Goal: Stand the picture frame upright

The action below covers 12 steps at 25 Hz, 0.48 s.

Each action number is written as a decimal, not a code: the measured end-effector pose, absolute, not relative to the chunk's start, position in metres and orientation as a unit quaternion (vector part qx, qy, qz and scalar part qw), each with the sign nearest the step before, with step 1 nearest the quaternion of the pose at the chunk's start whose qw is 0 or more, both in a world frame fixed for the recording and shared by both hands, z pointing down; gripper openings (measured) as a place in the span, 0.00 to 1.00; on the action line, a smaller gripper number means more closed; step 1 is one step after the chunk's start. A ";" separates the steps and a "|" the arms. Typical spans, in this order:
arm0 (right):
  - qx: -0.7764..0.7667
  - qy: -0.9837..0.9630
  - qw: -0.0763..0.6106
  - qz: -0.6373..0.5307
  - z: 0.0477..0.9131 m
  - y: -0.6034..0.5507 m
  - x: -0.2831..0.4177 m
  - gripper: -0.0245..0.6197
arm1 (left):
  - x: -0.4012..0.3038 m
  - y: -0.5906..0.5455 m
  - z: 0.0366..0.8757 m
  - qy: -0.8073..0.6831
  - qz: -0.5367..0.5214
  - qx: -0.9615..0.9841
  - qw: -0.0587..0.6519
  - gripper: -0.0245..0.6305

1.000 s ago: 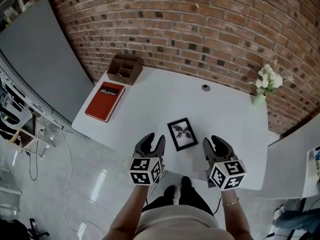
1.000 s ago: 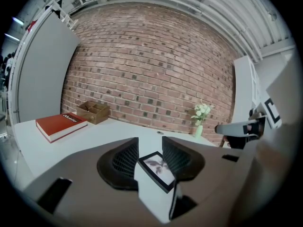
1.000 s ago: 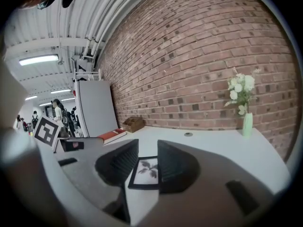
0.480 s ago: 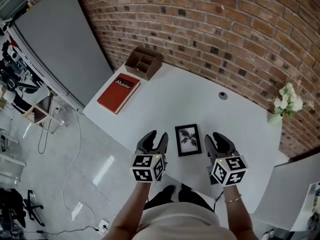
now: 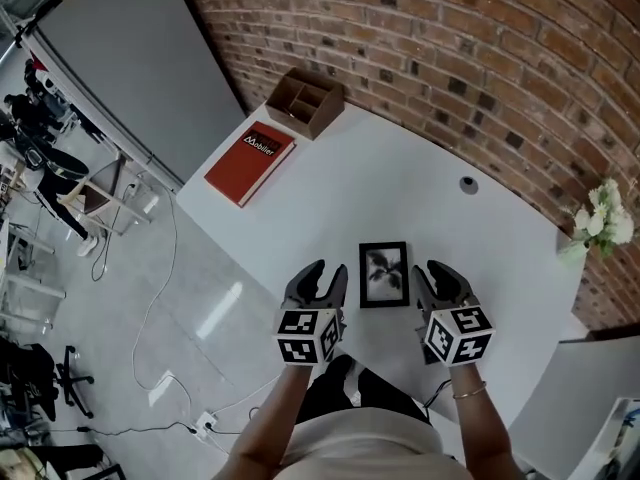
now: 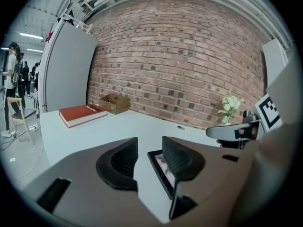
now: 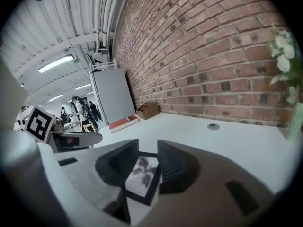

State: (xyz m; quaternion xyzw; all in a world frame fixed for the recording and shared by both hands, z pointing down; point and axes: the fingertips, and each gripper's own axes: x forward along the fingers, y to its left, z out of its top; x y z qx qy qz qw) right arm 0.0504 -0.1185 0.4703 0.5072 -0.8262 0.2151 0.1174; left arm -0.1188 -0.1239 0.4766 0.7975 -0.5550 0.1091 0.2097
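- The picture frame (image 5: 384, 274) lay flat on the white surface (image 5: 330, 208), print side up, at the lower centre of the head view and close to the surface's near edge.
- The frame had a black border around a pale print of a dark leafy sprig.
- The left tool (image 5: 320, 280) hovered just left of the frame in the head view, and no view showed it touching the frame.
- In the left gripper view, the left tool (image 6: 149, 151) had its jaws spread with nothing between the pads. The frame (image 6: 157, 164) showed low beyond the gap, partly behind the right-hand jaw.
- The right tool (image 5: 440, 280) hovered just right of the frame in the head view, level with the left tool.
- In the right gripper view, the right tool (image 7: 147, 159) also had its jaws spread and gripped nothing. The frame (image 7: 141, 175) lay on the surface below and beyond the gap.
- A red book (image 5: 251, 150) lay at the upper left of the surface, with a brown compartment tray (image 5: 306, 101) just beyond it against the brick wall (image 5: 450, 58).
- A vase of white flowers (image 5: 598, 223) stood at the right edge of the head view.
- A small round grommet (image 5: 468, 183) sat in the surface, upper right of the frame.
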 end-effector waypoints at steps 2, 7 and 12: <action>0.502 -0.825 0.122 0.228 0.481 -0.120 0.051 0.21 | -0.115 -0.122 0.488 -0.557 0.115 0.792 0.221 0.27; 0.496 -0.820 0.133 0.253 0.504 -0.118 0.054 0.21 | -0.104 -0.123 0.517 -0.551 0.138 0.785 0.247 0.27; 0.494 -0.815 0.140 0.269 0.519 -0.118 0.055 0.21 | -0.092 -0.126 0.544 -0.545 0.158 0.777 0.273 0.27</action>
